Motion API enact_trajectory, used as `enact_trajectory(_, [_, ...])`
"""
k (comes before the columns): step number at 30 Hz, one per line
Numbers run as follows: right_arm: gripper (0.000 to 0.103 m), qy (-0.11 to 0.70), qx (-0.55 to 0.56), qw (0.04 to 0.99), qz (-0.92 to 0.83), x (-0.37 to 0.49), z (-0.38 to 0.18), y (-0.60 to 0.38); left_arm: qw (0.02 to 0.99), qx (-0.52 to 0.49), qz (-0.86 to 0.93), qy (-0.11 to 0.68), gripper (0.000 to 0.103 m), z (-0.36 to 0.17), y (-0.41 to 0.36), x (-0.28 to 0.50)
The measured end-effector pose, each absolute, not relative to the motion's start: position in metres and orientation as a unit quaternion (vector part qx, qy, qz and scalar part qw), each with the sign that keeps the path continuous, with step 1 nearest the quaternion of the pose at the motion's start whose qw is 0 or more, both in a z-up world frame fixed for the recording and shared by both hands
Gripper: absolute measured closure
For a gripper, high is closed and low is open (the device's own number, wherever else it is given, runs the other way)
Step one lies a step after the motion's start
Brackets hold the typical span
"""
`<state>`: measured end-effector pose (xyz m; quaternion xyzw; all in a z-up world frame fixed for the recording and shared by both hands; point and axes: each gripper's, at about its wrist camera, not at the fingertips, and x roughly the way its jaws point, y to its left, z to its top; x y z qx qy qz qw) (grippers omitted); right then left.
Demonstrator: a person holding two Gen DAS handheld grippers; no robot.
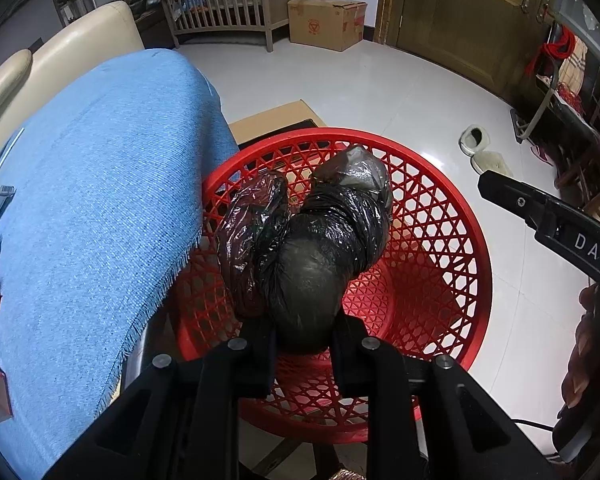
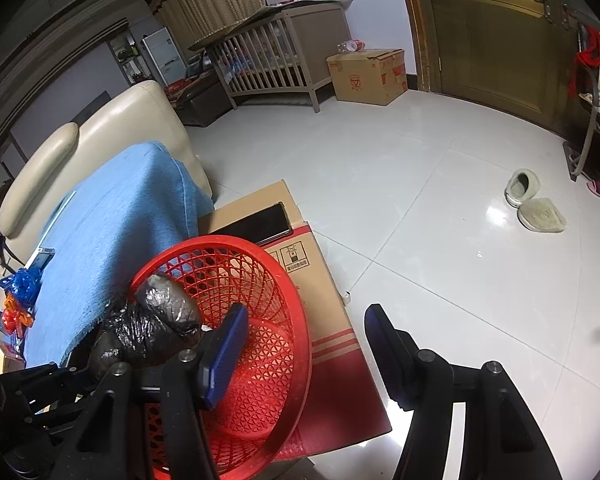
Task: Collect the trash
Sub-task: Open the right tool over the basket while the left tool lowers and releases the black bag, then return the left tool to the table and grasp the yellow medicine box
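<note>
My left gripper [image 1: 304,340] is shut on a knotted black plastic trash bag [image 1: 312,248] and holds it over the open top of a red lattice basket [image 1: 440,216]. The bag [image 2: 148,328] and the red basket [image 2: 272,344] also show in the right wrist view, with the basket resting on a cardboard box [image 2: 320,280]. My right gripper [image 2: 304,336] is open and empty, its left finger over the basket's rim, its right finger over the floor. The right gripper also shows at the right edge of the left wrist view [image 1: 548,216].
A table with a blue cloth [image 1: 100,200] stands left of the basket, with coloured wrappers [image 2: 18,300] at its near-left end. A cream sofa [image 2: 100,136] is behind it. A pair of slippers [image 2: 536,200], a cardboard box [image 2: 368,76], a crib [image 2: 276,60] and a wooden door [image 2: 500,36] lie farther off on the white tiled floor.
</note>
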<state>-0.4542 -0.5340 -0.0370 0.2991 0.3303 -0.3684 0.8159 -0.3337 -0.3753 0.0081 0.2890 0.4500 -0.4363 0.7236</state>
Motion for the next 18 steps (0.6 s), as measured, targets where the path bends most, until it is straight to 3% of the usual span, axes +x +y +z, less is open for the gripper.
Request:
enact_trajectory(3, [0.038,0.33,0.3,0.815,-0.371,-0.455,-0.037,-0.535,0.724,0.29,-0.433,0.452,0.077,0.006,-0.377,-0.333])
enact_trajectory(5, [0.037,0.33,0.3,0.813,-0.373,-0.455,-0.036,-0.535,0.723,0.289,-0.431,0.456,0.065,0.004,-0.378,-0.331])
enact_trajectory(7, [0.034,0.329,0.3,0.812,-0.378,-0.456,-0.036,-0.536,0.726,0.279,-0.433,0.456,0.04,0.006,-0.377,-0.331])
enact_trajectory(18, [0.033,0.326,0.293,0.819,-0.371,-0.447,-0.03,-0.53,0.759,0.246,-0.431,0.421,0.036,0.046,-0.343,-0.315])
